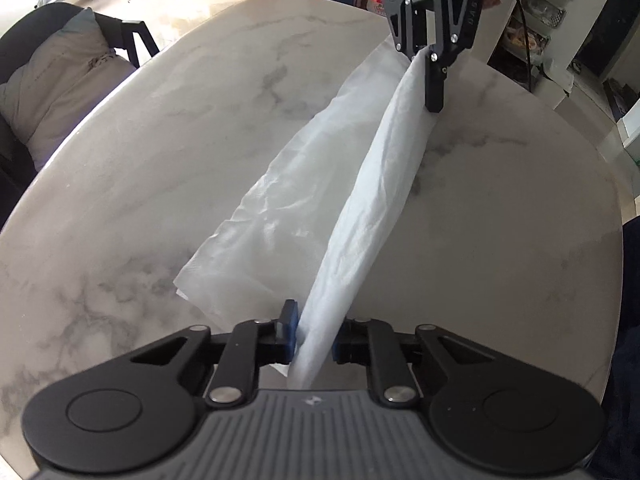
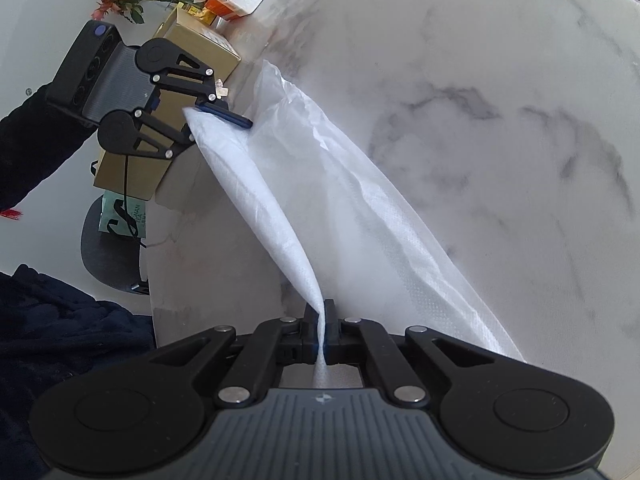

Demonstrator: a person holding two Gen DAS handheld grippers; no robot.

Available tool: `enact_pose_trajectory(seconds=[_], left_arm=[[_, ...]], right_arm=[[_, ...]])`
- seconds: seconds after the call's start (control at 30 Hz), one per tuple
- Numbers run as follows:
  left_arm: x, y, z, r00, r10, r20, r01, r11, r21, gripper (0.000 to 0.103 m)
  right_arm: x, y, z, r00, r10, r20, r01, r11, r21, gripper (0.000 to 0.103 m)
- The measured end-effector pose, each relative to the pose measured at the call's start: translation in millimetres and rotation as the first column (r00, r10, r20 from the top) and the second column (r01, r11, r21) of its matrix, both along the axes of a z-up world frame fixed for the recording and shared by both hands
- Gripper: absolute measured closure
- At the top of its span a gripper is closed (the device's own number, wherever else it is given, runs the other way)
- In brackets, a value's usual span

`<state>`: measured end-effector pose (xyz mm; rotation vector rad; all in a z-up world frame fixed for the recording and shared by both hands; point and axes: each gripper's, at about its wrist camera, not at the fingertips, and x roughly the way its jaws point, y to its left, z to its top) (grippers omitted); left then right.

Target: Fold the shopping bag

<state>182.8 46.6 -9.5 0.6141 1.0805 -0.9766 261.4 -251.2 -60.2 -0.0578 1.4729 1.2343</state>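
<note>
Cardboard box (image 2: pixel 176 92) and teal packet (image 2: pixel 124 216), print unreadable, sit far left. My left gripper (image 1: pixel 314 336) pinches the white shopping bag (image 1: pixel 320 216); my right gripper (image 2: pixel 322 328) clamps its other end, lifting one edge off the marble table (image 1: pixel 140 168).

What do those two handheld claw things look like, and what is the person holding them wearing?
Both the left gripper and the right gripper are matte black linkages with silver rivets, round pivot housings, blue finger pads and a ribbed grey body. A thin black cable hangs from the left one. The sleeve is dark navy.
</note>
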Motion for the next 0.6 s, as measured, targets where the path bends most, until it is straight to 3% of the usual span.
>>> enact_pose_trajectory(seconds=[0.13,0.2,0.23,0.27,0.3,0.37,0.53,0.6], left_arm=[[12.5,1.4,-0.4,0.997,0.034,-0.073,-0.034,0.999,-0.002,0.093],[18.3,3.0,-0.8,0.993,0.05,-0.106,-0.051,0.999,-0.006,0.094],[20.0,3.1,-1.0,0.992,0.054,-0.116,-0.055,0.999,-0.005,0.094],[21.5,2.6,-1.1,0.991,0.055,-0.124,-0.056,0.998,-0.003,0.094],[22.6,1.8,-1.1,0.99,0.056,-0.13,-0.057,0.998,0.0,0.094],[24.7,0.5,-1.2,0.988,0.056,-0.143,-0.056,0.998,0.005,0.094],[33.2,4.8,-3.1,0.977,0.089,-0.196,-0.092,0.996,-0.01,0.094],[36.3,7.1,-4.0,0.971,0.105,-0.217,-0.111,0.994,-0.019,0.094]], right_arm=[[-7.1,2.3,9.0,0.998,0.021,0.063,-0.019,1.0,-0.022,0.099],[-14.2,2.8,17.8,0.991,0.03,0.127,-0.026,0.999,-0.032,0.073],[-23.9,1.6,23.2,0.98,0.054,0.191,-0.046,0.998,-0.051,0.063],[-33.6,0.3,28.5,0.964,0.08,0.253,-0.064,0.996,-0.07,0.045],[-43.3,-1.0,33.9,0.944,0.105,0.314,-0.081,0.993,-0.091,0.035],[-62.7,-3.6,44.6,0.89,0.158,0.428,-0.11,0.985,-0.134,0.035],[-87.8,-29.0,37.9,0.853,0.188,0.487,-0.123,0.979,-0.163,0.038],[-86.5,-38.8,37.0,0.861,0.133,0.491,-0.081,0.989,-0.125,0.045]])
